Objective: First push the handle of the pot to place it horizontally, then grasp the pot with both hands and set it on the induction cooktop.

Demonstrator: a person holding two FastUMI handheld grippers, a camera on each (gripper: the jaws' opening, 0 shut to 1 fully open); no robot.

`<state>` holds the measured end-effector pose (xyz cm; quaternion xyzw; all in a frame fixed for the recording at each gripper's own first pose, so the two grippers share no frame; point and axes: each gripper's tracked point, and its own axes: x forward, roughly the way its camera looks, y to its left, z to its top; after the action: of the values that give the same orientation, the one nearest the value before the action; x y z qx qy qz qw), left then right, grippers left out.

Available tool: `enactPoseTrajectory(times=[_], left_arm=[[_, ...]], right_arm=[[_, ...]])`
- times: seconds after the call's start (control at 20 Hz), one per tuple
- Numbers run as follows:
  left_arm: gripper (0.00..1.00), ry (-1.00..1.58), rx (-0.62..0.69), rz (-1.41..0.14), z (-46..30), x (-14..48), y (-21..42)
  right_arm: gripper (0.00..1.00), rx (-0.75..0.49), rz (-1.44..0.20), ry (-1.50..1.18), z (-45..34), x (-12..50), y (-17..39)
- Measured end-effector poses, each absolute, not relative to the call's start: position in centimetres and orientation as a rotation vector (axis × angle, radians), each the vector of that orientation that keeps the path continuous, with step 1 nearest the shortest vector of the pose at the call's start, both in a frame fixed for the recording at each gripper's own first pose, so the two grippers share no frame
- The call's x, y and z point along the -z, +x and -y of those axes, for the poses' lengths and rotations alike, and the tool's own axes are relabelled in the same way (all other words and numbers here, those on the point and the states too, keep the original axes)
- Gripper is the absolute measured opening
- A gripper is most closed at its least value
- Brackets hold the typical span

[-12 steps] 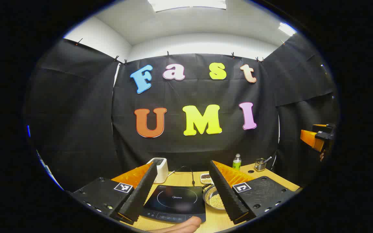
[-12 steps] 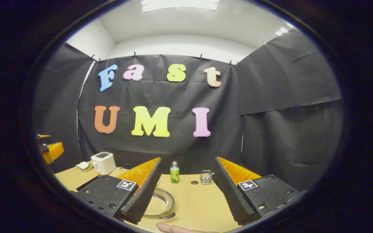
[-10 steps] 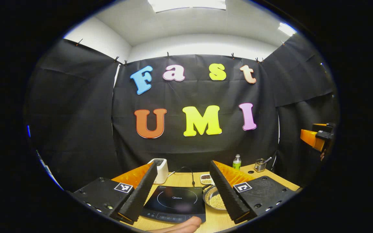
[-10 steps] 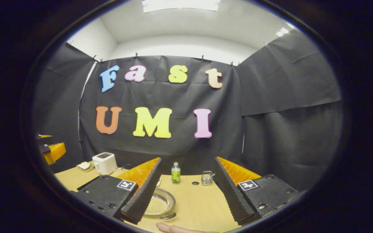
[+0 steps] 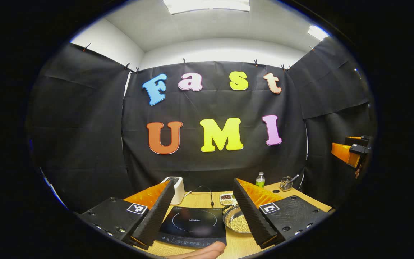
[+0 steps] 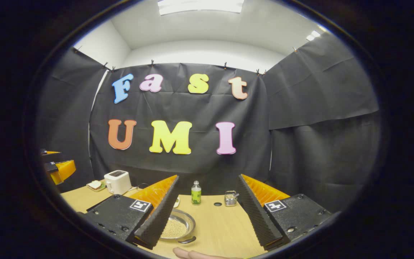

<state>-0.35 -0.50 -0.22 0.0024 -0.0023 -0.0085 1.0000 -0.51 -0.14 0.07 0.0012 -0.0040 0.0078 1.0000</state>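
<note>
A steel pot holding pale beans sits on the wooden table just right of the black induction cooktop. In the right gripper view the pot lies low centre-left, with a dark handle at its near rim. My left gripper hangs open above the cooktop's near edge, nothing between its fingers. My right gripper is open above the table, its left finger overlapping the pot's left side. The right gripper also appears at the far right of the left gripper view, and the left gripper at the far left of the right gripper view.
A white toaster and a small dish of food stand at the back left. A green bottle and a small glass holder stand at the back. A compartment dish lies behind the pot. A fingertip shows at the bottom.
Both views have shifted slightly; the table objects sit a little differently in frame. Both grippers stay open and hold nothing.
</note>
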Motion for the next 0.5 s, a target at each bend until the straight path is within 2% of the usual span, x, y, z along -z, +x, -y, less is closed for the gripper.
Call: enactPoseTrajectory(times=[0.5], left_arm=[[0.97, 0.002, 0.031, 0.008, 0.8, 0.3, -0.7]], right_arm=[[0.99, -0.013, -0.030, 0.009, 0.2, 1.9, 0.6]])
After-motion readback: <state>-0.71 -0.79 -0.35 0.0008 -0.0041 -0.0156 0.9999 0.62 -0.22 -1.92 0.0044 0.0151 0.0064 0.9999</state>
